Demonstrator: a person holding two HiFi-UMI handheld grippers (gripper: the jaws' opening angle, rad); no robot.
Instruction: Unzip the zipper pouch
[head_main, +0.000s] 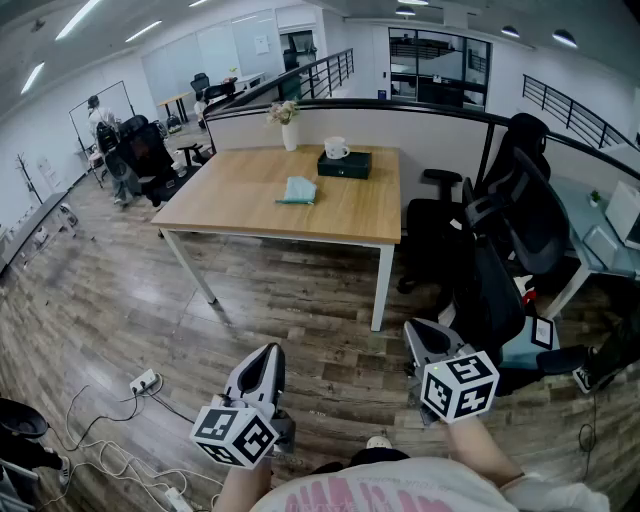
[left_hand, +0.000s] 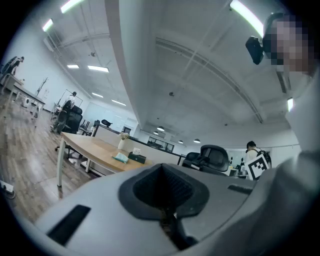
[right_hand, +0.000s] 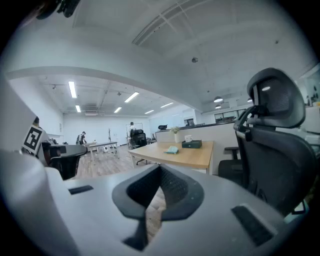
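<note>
The zipper pouch (head_main: 298, 190) is a small teal bag lying flat near the middle of the wooden table (head_main: 240, 205), far ahead of both grippers. It also shows small and distant in the left gripper view as the pouch (left_hand: 120, 157) and in the right gripper view as the pouch (right_hand: 172, 149). My left gripper (head_main: 268, 356) is held low at the bottom of the head view, jaws together with nothing between them. My right gripper (head_main: 421, 336) is beside it to the right, also shut and empty. Both grippers (left_hand: 162, 172) (right_hand: 158, 175) point toward the table across bare floor.
A dark green box (head_main: 345, 163) with a white cup on it and a vase of flowers (head_main: 288, 128) stand at the table's far side. Black office chairs (head_main: 505, 235) crowd the right. A power strip with cables (head_main: 145, 381) lies on the wooden floor at left.
</note>
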